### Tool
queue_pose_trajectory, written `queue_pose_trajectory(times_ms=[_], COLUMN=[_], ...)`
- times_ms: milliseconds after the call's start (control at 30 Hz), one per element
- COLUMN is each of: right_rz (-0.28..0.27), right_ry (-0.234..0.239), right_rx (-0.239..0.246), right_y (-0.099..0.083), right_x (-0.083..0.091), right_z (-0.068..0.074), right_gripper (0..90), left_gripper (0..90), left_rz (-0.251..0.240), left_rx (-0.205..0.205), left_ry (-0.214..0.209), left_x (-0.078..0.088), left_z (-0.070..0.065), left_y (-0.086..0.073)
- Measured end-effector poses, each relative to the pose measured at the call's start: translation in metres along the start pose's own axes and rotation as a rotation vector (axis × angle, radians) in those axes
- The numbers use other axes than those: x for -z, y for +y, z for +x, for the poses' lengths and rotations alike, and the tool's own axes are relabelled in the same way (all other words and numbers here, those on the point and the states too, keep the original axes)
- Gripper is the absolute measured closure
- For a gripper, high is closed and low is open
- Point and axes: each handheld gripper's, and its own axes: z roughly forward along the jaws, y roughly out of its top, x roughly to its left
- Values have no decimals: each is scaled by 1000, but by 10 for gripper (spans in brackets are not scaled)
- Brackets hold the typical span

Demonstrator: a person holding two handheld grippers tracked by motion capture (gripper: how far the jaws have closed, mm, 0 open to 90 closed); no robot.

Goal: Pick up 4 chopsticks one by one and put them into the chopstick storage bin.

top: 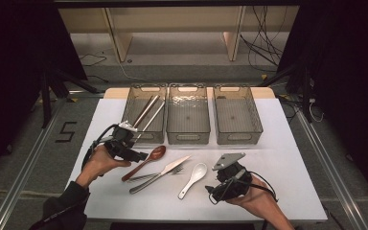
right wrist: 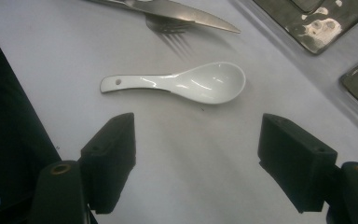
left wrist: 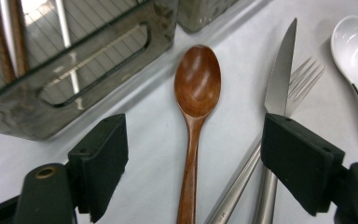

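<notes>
Bins (top: 189, 115) number three; spoons (top: 149, 158) two.

Three clear bins (top: 188, 115) stand side by side across the upper middle of the high view, walling off the far half of the white table (top: 287, 158). The left bin (top: 145, 115) holds chopsticks (top: 146, 111) that rise above its rim. Bare table lies at right of the bins and along the lower edge.

The centre is crowded: wooden spoon (top: 146, 160), knife (top: 160, 173) and fork (top: 155, 175) crossing, white spoon (top: 193, 178) just to their right.

In the left gripper view the wooden spoon's handle (left wrist: 189, 186) lies between the open jaws with room either side; the knife (left wrist: 279, 79) sits close by the right jaw, the bin wall (left wrist: 79, 79) close at upper left.

In the right gripper view, bare table lies between the jaws; the white spoon (right wrist: 182, 83) lies crosswise above.
</notes>
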Motion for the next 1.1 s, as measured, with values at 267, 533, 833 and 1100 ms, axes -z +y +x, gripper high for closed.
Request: queue_pose_trajectory(times_ms=[267, 533, 833, 1100], right_rz=[1, 4, 9, 13], right_ry=[1, 2, 10, 9], right_rx=[-3, 0, 2, 0], right_y=[-2, -2, -1, -1], right_x=[-1, -1, -2, -3], right_z=[-1, -2, -1, 0], right_gripper=[284, 284, 279, 279], left_gripper=[214, 212, 214, 300], left_rz=[56, 106, 152, 179], left_rx=[-23, -45, -54, -57], left_ry=[0, -5, 11, 27], left_x=[-11, -21, -29, -36], left_z=[-7, -10, -9, -7], left_y=[-2, -6, -8, -10])
